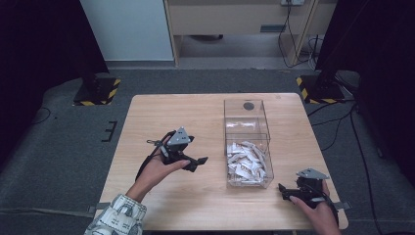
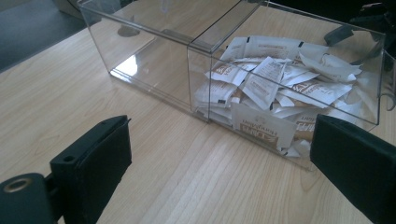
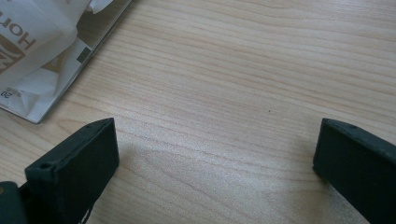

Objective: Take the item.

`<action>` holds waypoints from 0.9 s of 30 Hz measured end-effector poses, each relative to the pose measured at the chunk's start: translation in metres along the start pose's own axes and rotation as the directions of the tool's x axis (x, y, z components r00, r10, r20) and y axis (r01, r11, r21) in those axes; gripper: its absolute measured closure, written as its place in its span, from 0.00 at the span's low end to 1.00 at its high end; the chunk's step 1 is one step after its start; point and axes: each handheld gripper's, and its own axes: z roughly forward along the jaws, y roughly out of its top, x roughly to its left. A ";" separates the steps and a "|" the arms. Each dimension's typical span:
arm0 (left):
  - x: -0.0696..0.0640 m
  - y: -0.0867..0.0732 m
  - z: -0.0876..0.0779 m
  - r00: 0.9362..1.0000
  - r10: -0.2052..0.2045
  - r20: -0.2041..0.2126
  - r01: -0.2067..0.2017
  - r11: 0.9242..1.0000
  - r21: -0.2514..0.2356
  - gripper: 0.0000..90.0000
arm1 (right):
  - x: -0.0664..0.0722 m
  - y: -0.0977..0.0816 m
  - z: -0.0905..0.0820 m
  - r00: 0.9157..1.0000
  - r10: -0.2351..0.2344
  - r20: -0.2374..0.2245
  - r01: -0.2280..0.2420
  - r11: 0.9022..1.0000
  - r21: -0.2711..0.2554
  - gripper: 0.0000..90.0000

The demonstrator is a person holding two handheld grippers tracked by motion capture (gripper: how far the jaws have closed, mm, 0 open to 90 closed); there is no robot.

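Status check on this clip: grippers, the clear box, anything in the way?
Left gripper open, empty, facing clear box. Right gripper open, empty, low over table. Packets piled in box's near compartment, far compartment empty. Nothing between.

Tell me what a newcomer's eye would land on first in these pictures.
First, the clear plastic box right of the table's centre: its near compartment is heaped with white and brown sachets, while the far compartment looks empty. Next, the left gripper held left of the box and the right gripper near the table's front right corner, both with jaws spread wide and holding nothing.
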 end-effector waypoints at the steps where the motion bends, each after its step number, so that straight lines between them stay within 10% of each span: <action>1: -0.001 0.003 0.001 1.000 0.002 0.004 -0.002 1.000 -0.003 0.05 | 0.000 0.000 0.000 1.000 0.000 0.000 0.000 1.000 0.000 0.01; 27: -0.034 0.047 0.045 0.992 0.092 0.080 -0.094 0.996 0.013 0.06 | 0.000 0.000 0.000 1.000 0.000 0.000 0.000 1.000 0.000 0.01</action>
